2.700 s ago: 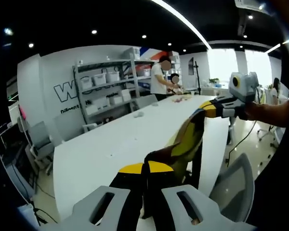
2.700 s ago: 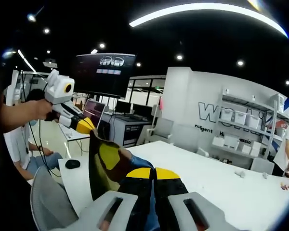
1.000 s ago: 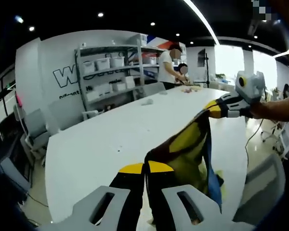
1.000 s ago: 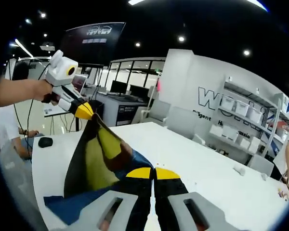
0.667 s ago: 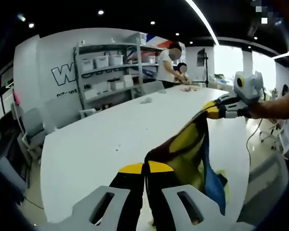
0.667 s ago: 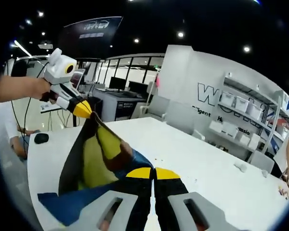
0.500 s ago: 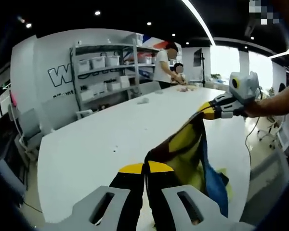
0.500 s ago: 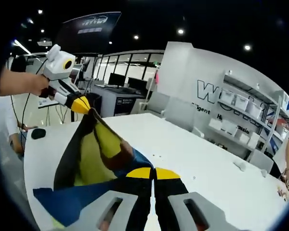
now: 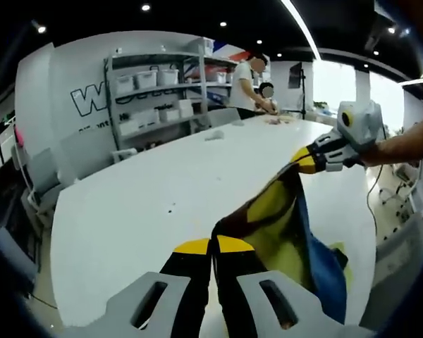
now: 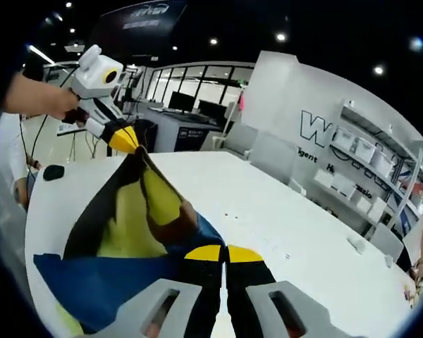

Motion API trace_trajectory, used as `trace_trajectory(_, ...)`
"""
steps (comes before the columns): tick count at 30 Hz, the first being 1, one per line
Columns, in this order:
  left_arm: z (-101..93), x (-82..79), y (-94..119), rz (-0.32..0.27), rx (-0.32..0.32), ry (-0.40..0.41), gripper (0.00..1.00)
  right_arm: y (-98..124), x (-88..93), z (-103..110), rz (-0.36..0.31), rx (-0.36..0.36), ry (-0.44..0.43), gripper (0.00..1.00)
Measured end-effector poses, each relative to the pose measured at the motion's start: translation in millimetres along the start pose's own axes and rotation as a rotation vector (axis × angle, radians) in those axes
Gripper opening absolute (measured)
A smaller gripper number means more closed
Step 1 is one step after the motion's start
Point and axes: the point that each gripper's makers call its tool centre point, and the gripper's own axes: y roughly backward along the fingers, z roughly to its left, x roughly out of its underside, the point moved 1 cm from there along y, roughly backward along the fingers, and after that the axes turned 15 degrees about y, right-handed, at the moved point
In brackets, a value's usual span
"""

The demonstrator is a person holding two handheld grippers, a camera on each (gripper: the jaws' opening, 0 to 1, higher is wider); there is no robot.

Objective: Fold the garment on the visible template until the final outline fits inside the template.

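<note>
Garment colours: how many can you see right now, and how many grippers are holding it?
Garment colours: 4 (yellow, black, blue, brown)
Grippers shut on it: 2, left gripper, right gripper
Total: 6

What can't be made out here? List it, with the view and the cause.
- Template: not discernible on the white table; the garment hangs over the part nearest the grippers in both views.
- Garment's lower edge: cut off by the rim, right gripper view.
- Shelf bins: contents too small, left gripper view.
</note>
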Motion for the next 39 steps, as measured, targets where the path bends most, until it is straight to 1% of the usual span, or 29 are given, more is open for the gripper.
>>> trace_trajectory(5, 3.0, 2.5, -10.6, -0.015, 0.01, 0.044, 0.03, -13.7, 12.0, -3.7, 0.026, -0.01, -0.002, 0.0)
trace_trajectory(9, 12.1, 6.8, -22.4, -0.009, -0.006, 0.05, 0.03, -24.3, 18.0, -4.3, 0.039, -0.017, -0.01, 0.0)
trace_trajectory(10, 17.1, 9.0, -27.8, -0.003, -0.011, 0.053, 0.03, -27.3, 20.2, -3.6, 0.045, -0.02, -0.014, 0.0)
trace_trajectory(12, 20.9, 13.7, -34.7, 0.015, -0.019, 0.062, 0.03, -33.9, 25.2, -1.5, 0.057, -0.025, -0.018, 0.0)
trace_trajectory(16, 24.4, 18.4, -43.5, 0.014, -0.008, 0.09, 0.03, -43.7, 35.9, 0.8, 0.082, -0.025, -0.032, 0.0)
trace_trajectory(19, 28.5, 22.5, -49.4, 0.012, -0.014, 0.11, 0.03, -50.1, 42.9, 2.8, 0.095, -0.027, -0.048, 0.0)
trace_trajectory(20, 32.9, 25.1, -55.4, 0.016, -0.016, 0.11, 0.03, -52.9, 45.2, 4.7, 0.101, -0.03, -0.046, 0.0)
trace_trajectory(23, 36.3, 31.5, -62.0, 0.03, -0.023, 0.109, 0.03, -59.9, 51.8, 8.2, 0.119, -0.035, -0.046, 0.0)
trace_trajectory(27, 42.1, 44.3, -72.7, 0.048, -0.032, 0.112, 0.03, -71.4, 67.2, 14.9, 0.157, -0.051, -0.081, 0.0)
trace_trajectory(30, 48.0, 56.6, -79.8, 0.067, -0.046, 0.095, 0.03, -79.3, 71.6, 18.6, 0.173, -0.061, -0.057, 0.0)
trace_trajectory(33, 48.5, 59.5, -81.0, 0.077, -0.052, 0.104, 0.03, -87.0, 76.2, 19.6, 0.188, -0.073, -0.057, 0.0)
trace_trajectory(35, 53.9, 61.7, -86.9, 0.086, -0.054, 0.105, 0.03, -94.5, 80.3, 18.7, 0.195, -0.075, -0.06, 0.0)
trace_trajectory(39, 56.7, 64.1, -91.8, 0.094, -0.054, 0.099, 0.03, -103.6, 86.0, 18.5, 0.206, -0.079, -0.076, 0.0)
